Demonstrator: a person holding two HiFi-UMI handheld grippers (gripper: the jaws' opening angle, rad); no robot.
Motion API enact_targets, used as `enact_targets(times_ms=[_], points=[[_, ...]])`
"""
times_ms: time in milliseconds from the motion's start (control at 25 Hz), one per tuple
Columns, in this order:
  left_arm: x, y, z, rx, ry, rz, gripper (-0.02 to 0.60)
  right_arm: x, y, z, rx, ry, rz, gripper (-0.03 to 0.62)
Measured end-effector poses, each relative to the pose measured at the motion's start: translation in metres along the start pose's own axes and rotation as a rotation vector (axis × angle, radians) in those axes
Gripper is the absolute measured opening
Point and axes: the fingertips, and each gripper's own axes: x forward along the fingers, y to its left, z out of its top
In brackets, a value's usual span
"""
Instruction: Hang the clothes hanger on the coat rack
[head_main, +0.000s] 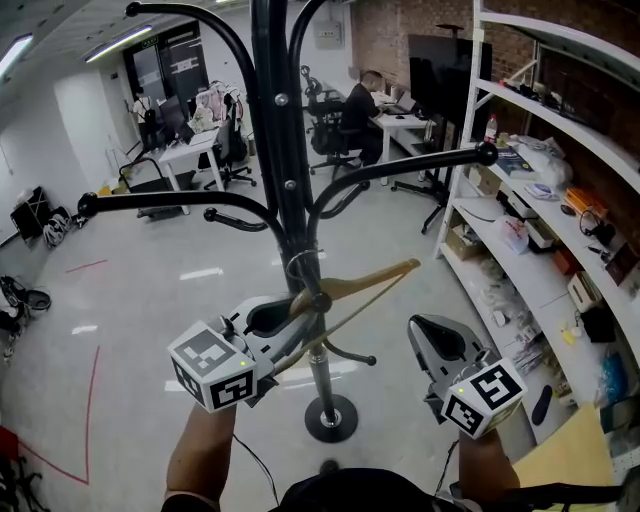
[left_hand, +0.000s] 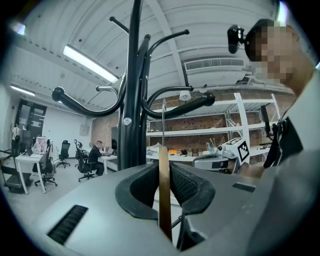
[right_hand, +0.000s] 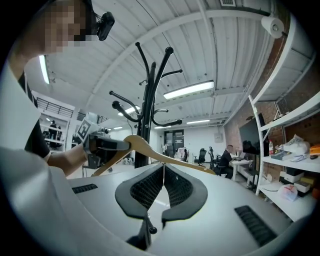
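Note:
The black coat rack (head_main: 283, 170) stands straight ahead, its curved arms spreading left and right. A wooden clothes hanger (head_main: 365, 282) is held level in front of the pole, and its wire hook (head_main: 301, 266) sits right by the pole below the lower arms. My left gripper (head_main: 277, 318) is shut on the hanger's left shoulder. In the left gripper view the wood (left_hand: 164, 190) stands edge-on between the pads, with the rack (left_hand: 132, 100) just beyond. My right gripper (head_main: 428, 335) hovers to the right of the hanger, shut and empty (right_hand: 163, 181). From its view the hanger (right_hand: 150, 149) crosses ahead.
White shelving (head_main: 540, 210) full of boxes and tools runs along the right, close to my right gripper. The rack's round base (head_main: 330, 417) sits on the glossy floor below. Desks, office chairs and seated people (head_main: 358, 105) are far behind. A cardboard sheet (head_main: 575, 450) lies at lower right.

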Motion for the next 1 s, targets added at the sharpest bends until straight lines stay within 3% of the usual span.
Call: enact_targets(times_ms=[440,720,1000], points=[[0.005,-0.003,-0.017,-0.028,0.037,-0.127,0.052,0.004,-0.006,-0.013,0.025,0.021,-0.019,0.008],[0.005,-0.003,-0.018,-0.039,0.029,-0.149,0.052,0.006,-0.003,-0.016,0.032,0.035,-0.008,0.008],[0.004,0.003,-0.018,0.007,0.019,-0.103,0.052,0.005,-0.004,-0.016,0.04,0.038,-0.003,0.008]])
